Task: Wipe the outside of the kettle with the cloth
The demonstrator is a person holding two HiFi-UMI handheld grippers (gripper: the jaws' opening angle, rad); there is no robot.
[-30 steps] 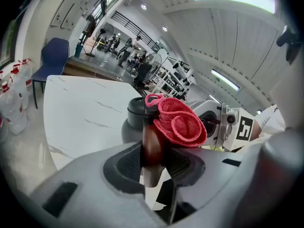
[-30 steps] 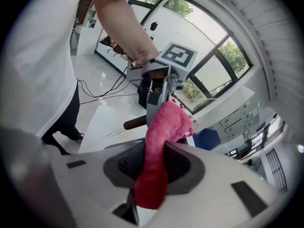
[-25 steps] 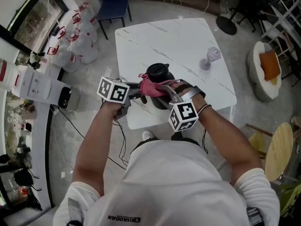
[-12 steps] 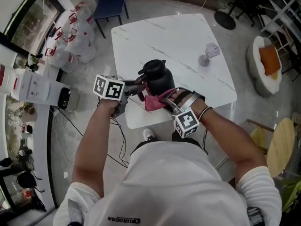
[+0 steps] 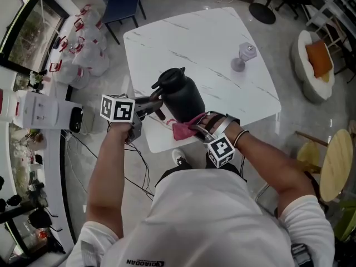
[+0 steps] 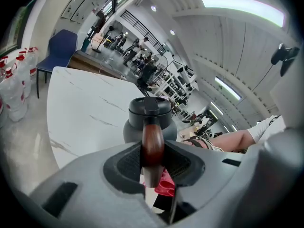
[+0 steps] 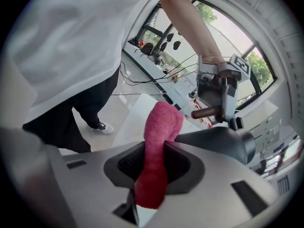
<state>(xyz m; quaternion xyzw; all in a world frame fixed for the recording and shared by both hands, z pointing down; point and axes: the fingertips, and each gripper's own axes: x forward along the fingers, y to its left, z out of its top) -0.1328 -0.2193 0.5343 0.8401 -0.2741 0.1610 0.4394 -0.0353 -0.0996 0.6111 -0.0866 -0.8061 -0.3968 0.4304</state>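
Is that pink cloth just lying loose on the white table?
No, the fluffy pink cloth is pinched between the two jaws of the right tool.

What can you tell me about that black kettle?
The kettle is round-bodied and matte black, probably metal, with a black lid and thumb lever on top. Its brown wooden handle is clamped between the left gripper's jaws. It sits at the near edge of the white marble-look table; whether its base rests there I can't tell. A pink cloth, held in the right gripper, lies against its lower side.
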